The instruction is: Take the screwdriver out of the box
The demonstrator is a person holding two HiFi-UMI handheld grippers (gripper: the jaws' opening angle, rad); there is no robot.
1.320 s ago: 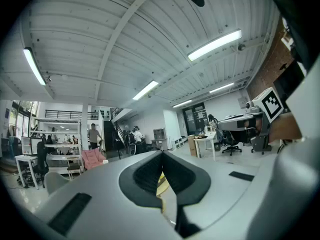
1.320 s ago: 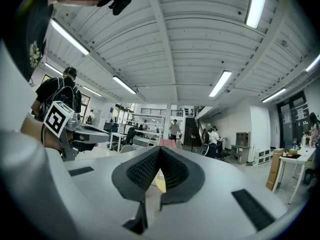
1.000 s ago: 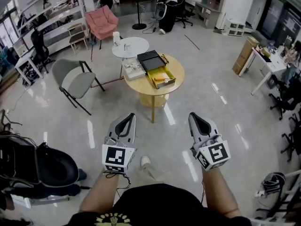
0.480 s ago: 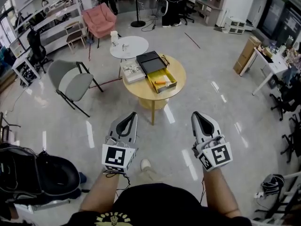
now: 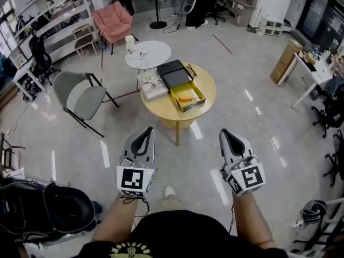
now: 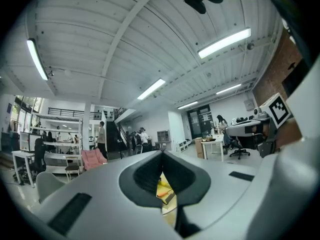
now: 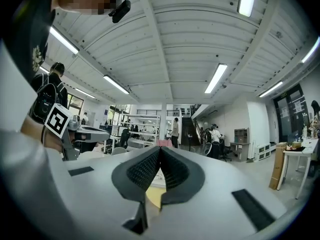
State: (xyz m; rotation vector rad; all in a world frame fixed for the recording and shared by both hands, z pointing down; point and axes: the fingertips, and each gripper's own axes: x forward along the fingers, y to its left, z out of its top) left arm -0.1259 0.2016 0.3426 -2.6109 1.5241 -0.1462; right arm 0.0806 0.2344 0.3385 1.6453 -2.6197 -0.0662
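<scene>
An orange-handled screwdriver (image 5: 188,98) lies in the open yellow box (image 5: 199,104) on a round wooden table (image 5: 207,86) ahead of me. The box's black lid (image 5: 173,72) lies folded back toward the table's far side. My left gripper (image 5: 144,135) and right gripper (image 5: 224,136) are held level well short of the table, both shut with nothing between the jaws. Through the gap under the left gripper (image 6: 162,154) tips I glimpse the yellow box (image 6: 163,188). The right gripper (image 7: 160,149) view shows the table's edge (image 7: 154,198) below its shut tips.
A white parts case (image 5: 152,85) lies on the table's left side. A small white round table (image 5: 148,54) stands behind, a grey chair (image 5: 80,97) to the left, a pink armchair (image 5: 113,21) further back. A black backpack (image 5: 51,211) lies on the floor at my left. Desks and a cardboard box (image 5: 283,61) stand to the right.
Both grippers and I have moved forward toward the wooden table, which sits a little lower and nearer in the head view. The jaws stayed shut.
</scene>
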